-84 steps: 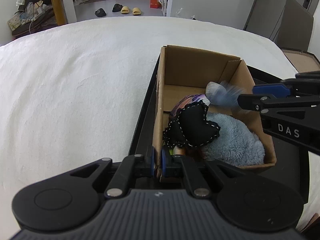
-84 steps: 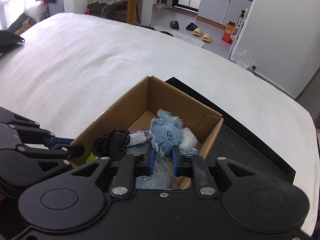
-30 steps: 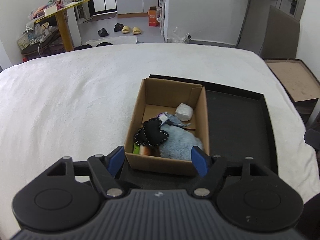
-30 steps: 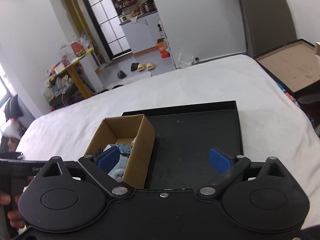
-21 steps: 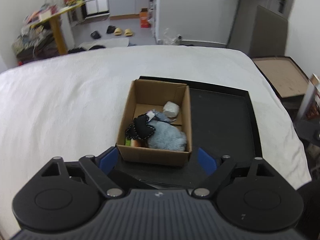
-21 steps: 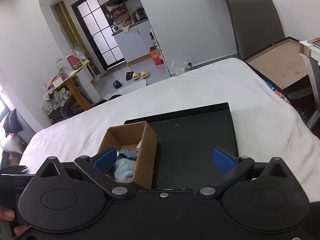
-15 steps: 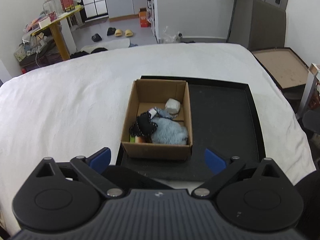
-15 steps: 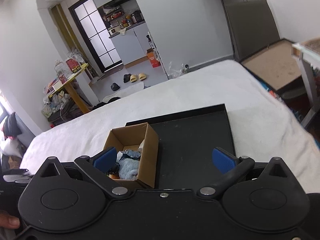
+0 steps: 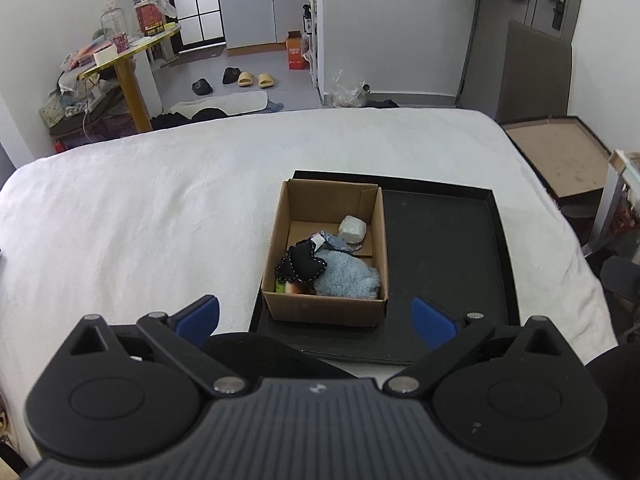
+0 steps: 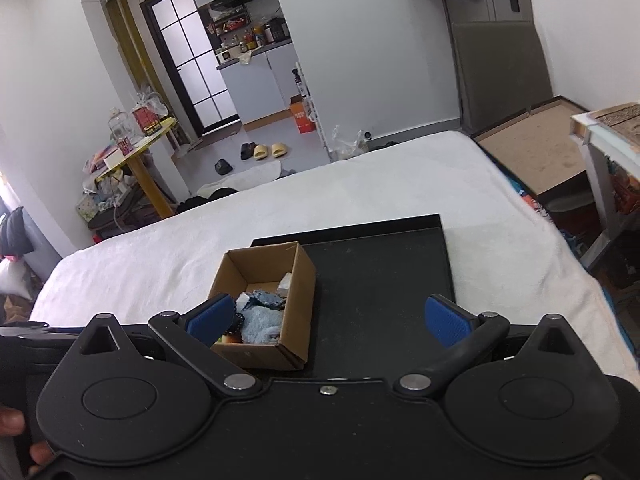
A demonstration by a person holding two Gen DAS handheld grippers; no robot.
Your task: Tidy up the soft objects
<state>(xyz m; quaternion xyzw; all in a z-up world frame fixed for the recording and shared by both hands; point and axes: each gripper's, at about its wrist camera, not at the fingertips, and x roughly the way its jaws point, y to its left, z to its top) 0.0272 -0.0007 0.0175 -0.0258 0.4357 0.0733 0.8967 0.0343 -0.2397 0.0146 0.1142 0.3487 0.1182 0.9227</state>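
Judging by what we see, sorting looks finished: the soft toys (image 9: 328, 270) sit inside the cardboard box (image 9: 326, 308) at the black tray's (image 9: 444, 248) nine o'clock side, on the bed (image 9: 140, 216). Left gripper (image 9: 316, 316) and right gripper (image 10: 326, 316) jaws both gape empty; the left jaws have just been opening.

- You see the cardboard box (image 9: 324, 308), open-topped, just below the middle of the left wrist frame, upright on the black tray's left part.
- Your black stitched plush (image 9: 300, 266) lies atop the fluffy blue plush (image 9: 348, 278) at the box's near end.
- A small white bundle (image 9: 352, 229) sits at the far right inside.
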